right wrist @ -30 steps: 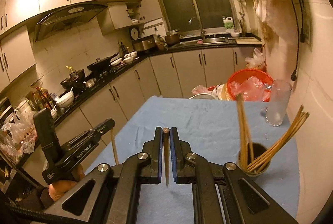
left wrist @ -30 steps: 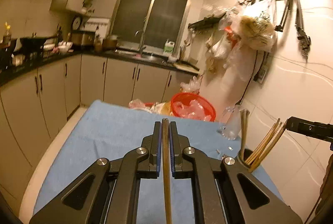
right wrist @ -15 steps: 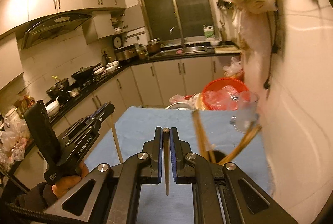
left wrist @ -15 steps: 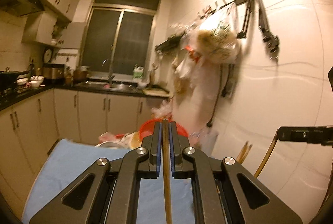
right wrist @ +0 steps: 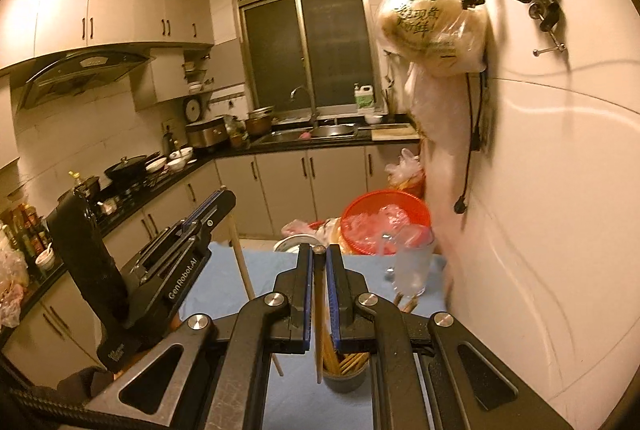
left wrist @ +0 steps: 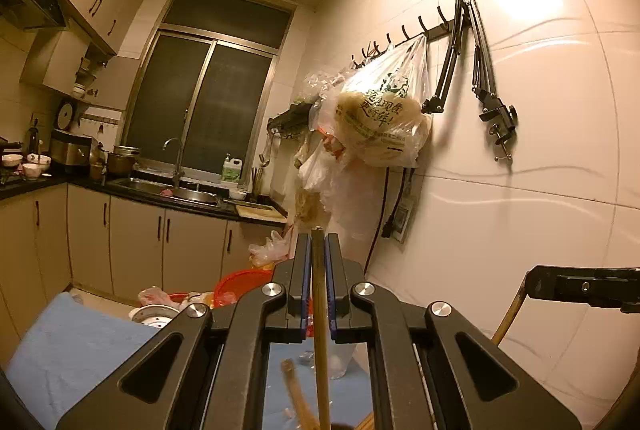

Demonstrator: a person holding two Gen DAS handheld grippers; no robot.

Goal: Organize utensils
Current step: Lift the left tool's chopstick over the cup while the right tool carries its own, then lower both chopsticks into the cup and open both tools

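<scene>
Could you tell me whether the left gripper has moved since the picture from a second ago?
Yes. The left gripper, shut on a chopstick, has risen and swung toward the wall: the window now sits left of it, with less blue cloth showing.

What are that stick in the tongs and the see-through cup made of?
The chopstick looks like wood or bamboo: matte tan with a slim straight shaft. The cup seems to be clear glass or plastic, since the basket shows through it; blur leaves that open.

Two claws, left claw (left wrist: 317,286) and right claw (right wrist: 319,290), each pinching one chopstick (left wrist: 320,330). One holder (right wrist: 345,374) below the right claw, one glass (right wrist: 412,268), one red basket (right wrist: 386,216) beyond.
</scene>
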